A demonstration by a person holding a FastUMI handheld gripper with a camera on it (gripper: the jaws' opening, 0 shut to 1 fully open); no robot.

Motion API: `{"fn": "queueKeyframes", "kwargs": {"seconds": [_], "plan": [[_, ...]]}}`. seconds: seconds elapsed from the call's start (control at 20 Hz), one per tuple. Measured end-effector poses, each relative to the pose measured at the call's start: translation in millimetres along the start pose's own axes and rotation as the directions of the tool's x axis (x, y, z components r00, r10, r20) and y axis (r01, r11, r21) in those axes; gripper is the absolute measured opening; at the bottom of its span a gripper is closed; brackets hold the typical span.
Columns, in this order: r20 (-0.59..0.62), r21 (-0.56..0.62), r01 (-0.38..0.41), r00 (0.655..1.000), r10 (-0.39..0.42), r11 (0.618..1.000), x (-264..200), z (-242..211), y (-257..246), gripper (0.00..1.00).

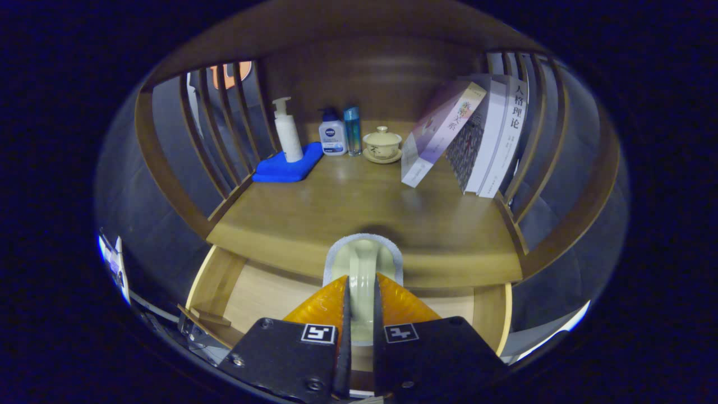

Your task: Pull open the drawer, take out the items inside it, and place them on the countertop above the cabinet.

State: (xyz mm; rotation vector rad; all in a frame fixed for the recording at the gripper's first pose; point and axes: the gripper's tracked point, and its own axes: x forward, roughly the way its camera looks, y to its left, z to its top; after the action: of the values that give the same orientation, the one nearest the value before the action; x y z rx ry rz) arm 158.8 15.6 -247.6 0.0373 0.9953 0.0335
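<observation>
Gripper [362, 289] nearly closed, both fingers pressing pale green item [362, 269] with grey fuzzy edge; exact kind unclear. Item held upright just ahead of fingers, over near edge of countertop [359, 213]. Open drawer [263, 292] below, light wood bottom visible near fingers. Far left on countertop: white pump bottle [287, 132] on blue cloth [286, 165]. Right of that, small white-and-blue bottle [332, 133], slim blue bottle [352, 129], lidded cup on saucer [382, 144]. Far right: books [477, 137] leaning against slatted side.
</observation>
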Motion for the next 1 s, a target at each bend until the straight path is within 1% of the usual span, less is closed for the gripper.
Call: {"fn": "queueKeyframes", "kwargs": {"seconds": [0.25, 0.45, 0.65, 0.85, 1.0], "plan": [[0.014, -0.038, 0.053, 0.999, -0.053, 0.998, 10.4, 35.5, -6.8, 0.19], [0.011, -0.039, 0.088, 0.996, -0.088, 0.995, 30.3, 59.7, -11.7, 0.19], [-0.019, -0.024, 0.095, 0.995, -0.095, 0.995, 51.7, 68.6, -12.3, 0.19], [-0.038, -0.019, 0.118, 0.992, -0.118, 0.993, 73.8, 76.6, -17.4, 0.19], [-0.053, -0.009, 0.110, 0.992, -0.111, 0.994, 85.5, 81.8, -14.3, 0.18]]}}
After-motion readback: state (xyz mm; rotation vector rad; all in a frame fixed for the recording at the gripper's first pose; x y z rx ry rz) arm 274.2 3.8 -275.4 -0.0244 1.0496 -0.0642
